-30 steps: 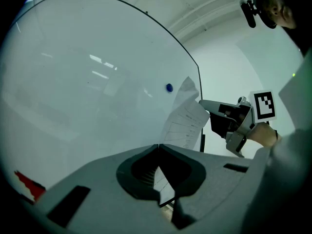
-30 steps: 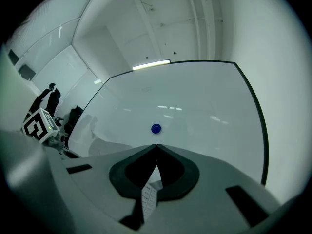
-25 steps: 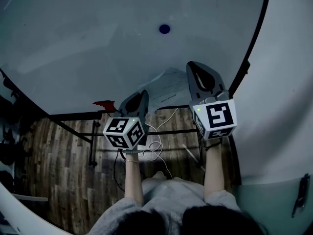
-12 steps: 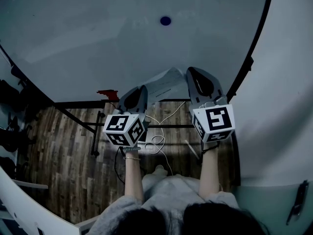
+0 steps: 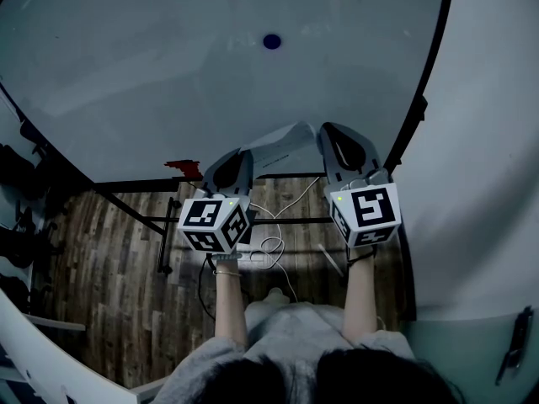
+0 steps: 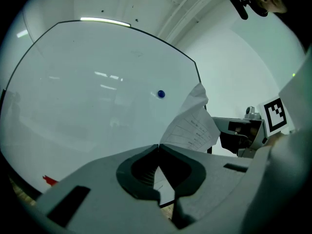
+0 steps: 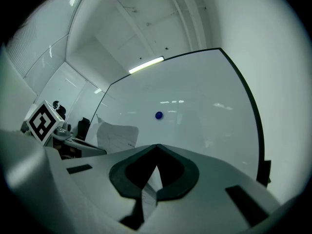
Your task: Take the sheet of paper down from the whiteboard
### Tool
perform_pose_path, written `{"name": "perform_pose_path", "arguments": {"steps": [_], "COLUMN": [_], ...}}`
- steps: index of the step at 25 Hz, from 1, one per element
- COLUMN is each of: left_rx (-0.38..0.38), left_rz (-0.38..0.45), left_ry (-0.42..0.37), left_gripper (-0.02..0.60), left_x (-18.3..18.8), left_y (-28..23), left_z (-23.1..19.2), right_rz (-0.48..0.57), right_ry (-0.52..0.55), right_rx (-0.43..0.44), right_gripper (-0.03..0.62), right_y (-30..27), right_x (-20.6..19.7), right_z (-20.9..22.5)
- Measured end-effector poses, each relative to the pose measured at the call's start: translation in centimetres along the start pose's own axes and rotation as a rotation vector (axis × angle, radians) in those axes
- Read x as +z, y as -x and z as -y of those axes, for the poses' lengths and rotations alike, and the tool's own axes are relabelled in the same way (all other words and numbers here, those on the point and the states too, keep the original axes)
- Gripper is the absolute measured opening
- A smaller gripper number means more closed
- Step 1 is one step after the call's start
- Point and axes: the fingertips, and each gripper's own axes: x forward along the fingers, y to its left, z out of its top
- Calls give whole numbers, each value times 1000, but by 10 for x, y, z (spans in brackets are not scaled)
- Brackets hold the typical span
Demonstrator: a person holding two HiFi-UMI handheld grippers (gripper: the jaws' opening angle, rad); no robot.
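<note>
The sheet of paper (image 5: 280, 141) hangs free in front of the whiteboard (image 5: 168, 74), below the blue magnet (image 5: 271, 41), and is stretched between my two grippers. My left gripper (image 5: 244, 155) is shut on the sheet's left part; in the left gripper view the printed paper (image 6: 192, 126) rises out of the closed left gripper (image 6: 158, 146). My right gripper (image 5: 325, 135) is shut on the sheet's right edge; in the right gripper view a strip of the paper (image 7: 150, 182) is pinched in the right gripper (image 7: 157, 146). The magnet (image 7: 159, 115) stays alone on the board.
A small red object (image 5: 181, 168) sits at the whiteboard's lower edge. The board's black frame (image 5: 425, 99) runs down on the right, beside a pale wall (image 5: 488, 141). Below are the stand's bars (image 5: 160, 225), white cables (image 5: 269, 247) and a wooden floor (image 5: 101, 268).
Both grippers have come a little down and towards me with the paper, so the sheet now hangs farther below the blue magnet. Both grips stay shut.
</note>
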Motion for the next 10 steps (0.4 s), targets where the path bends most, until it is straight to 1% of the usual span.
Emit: {"name": "perform_pose_path", "arguments": {"steps": [10], "left_rx": [-2], "left_rz": [-3], "left_ry": [-9], "left_gripper": [6], "left_x": [0], "left_y": [1], "left_z": [3], "right_rz": [13], "right_ry": [0], "right_rx": [5], "right_gripper": [0], "right_y": [1], "right_x": [2], "right_z": [1]}}
